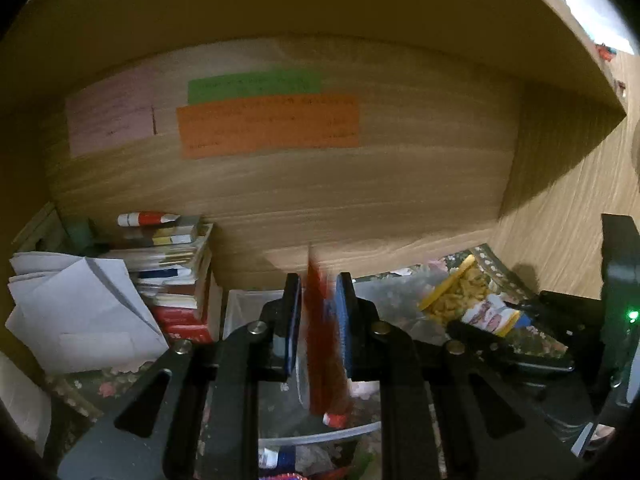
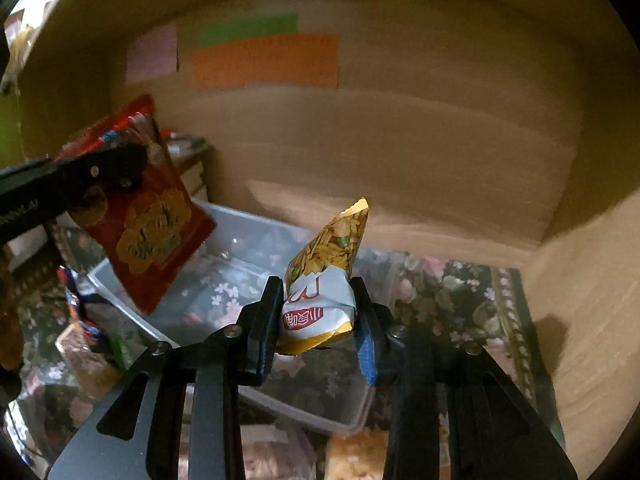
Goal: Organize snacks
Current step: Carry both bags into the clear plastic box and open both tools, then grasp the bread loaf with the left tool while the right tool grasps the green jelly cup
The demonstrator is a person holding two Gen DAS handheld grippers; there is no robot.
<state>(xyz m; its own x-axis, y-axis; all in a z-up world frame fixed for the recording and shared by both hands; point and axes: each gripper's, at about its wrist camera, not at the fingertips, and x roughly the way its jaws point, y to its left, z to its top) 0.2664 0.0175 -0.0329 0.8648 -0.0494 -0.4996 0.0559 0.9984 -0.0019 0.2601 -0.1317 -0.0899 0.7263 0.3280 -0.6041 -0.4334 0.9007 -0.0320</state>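
My left gripper (image 1: 318, 320) is shut on a red snack packet (image 1: 322, 340), seen edge-on, held above a clear plastic bin (image 1: 240, 304). In the right wrist view that red packet (image 2: 148, 216) hangs from the left gripper (image 2: 116, 168) over the bin (image 2: 256, 228). My right gripper (image 2: 316, 312) is shut on a yellow-and-white snack packet (image 2: 324, 280), also above the bin; it shows in the left wrist view (image 1: 468, 300) at the right.
The bin stands on a floral cloth (image 2: 452, 292) inside a wooden shelf with coloured paper notes (image 1: 268, 124) on the back wall. A book stack (image 1: 176, 272) and white papers (image 1: 80, 308) stand at the left. More snack packets (image 2: 84, 344) lie near the bin's front.
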